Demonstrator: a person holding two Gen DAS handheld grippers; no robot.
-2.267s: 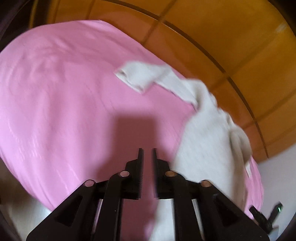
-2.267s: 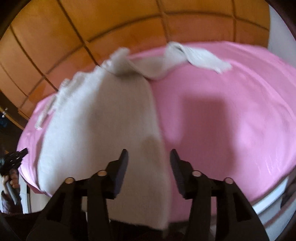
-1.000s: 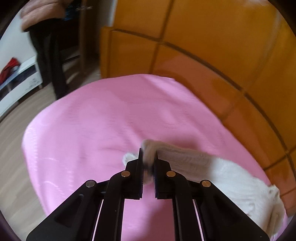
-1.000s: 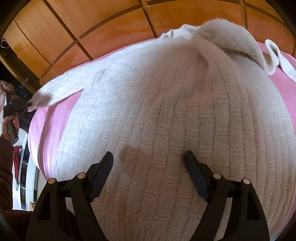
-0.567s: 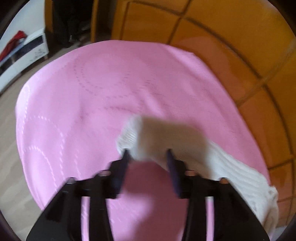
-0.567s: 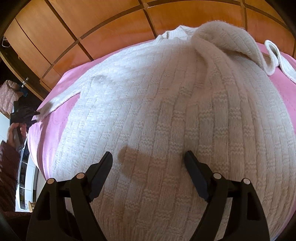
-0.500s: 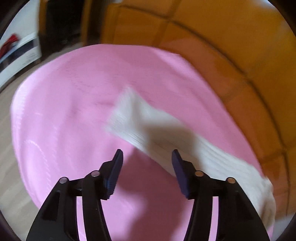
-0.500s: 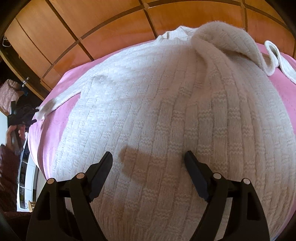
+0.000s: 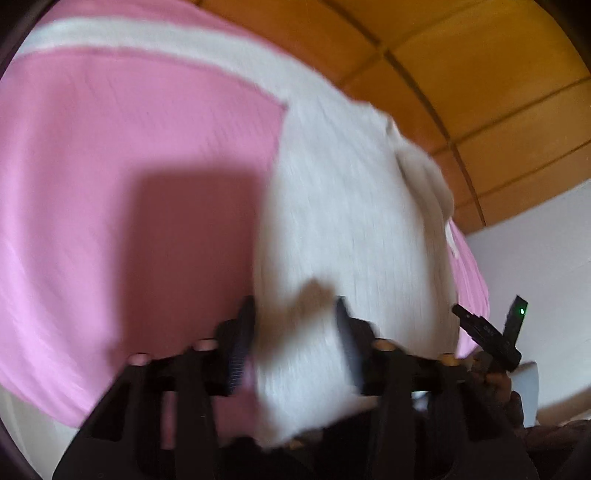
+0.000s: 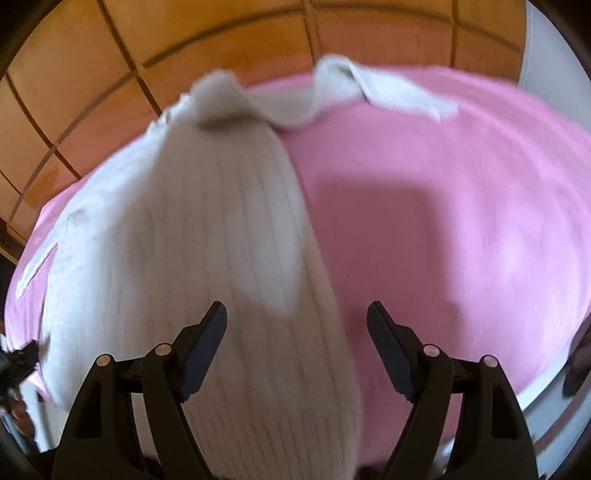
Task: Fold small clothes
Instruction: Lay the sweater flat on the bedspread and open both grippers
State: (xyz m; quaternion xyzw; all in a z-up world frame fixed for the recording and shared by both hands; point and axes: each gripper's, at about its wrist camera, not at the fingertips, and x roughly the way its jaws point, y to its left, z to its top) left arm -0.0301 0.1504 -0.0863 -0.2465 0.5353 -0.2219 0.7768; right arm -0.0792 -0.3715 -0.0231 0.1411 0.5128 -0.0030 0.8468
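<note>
A cream knitted sweater (image 9: 351, 221) lies spread on the pink bedsheet (image 9: 129, 147), one sleeve (image 9: 129, 33) stretched out to the far left. My left gripper (image 9: 293, 328) hovers over the sweater's near left corner. Its jaws are closing with that hem edge between them, and the blurred pads show no grip. In the right wrist view the sweater (image 10: 203, 221) fills the left half, and its other sleeve (image 10: 388, 92) lies folded across the far sheet (image 10: 443, 203). My right gripper (image 10: 295, 321) stands wide, closing slightly, straddling the sweater's right side edge without touching it.
An orange wooden panelled wall (image 9: 461, 74) runs behind the bed. A white wall (image 9: 535, 258) is at the right. The bed's white front edge (image 10: 546, 398) shows at lower right. A hand holds the other gripper (image 9: 491, 332) beyond the sweater's right hem.
My left gripper let go of the sleeve cuff, then swung right and down to the sweater's near hem. My right gripper slid from over the sweater's middle to its right edge.
</note>
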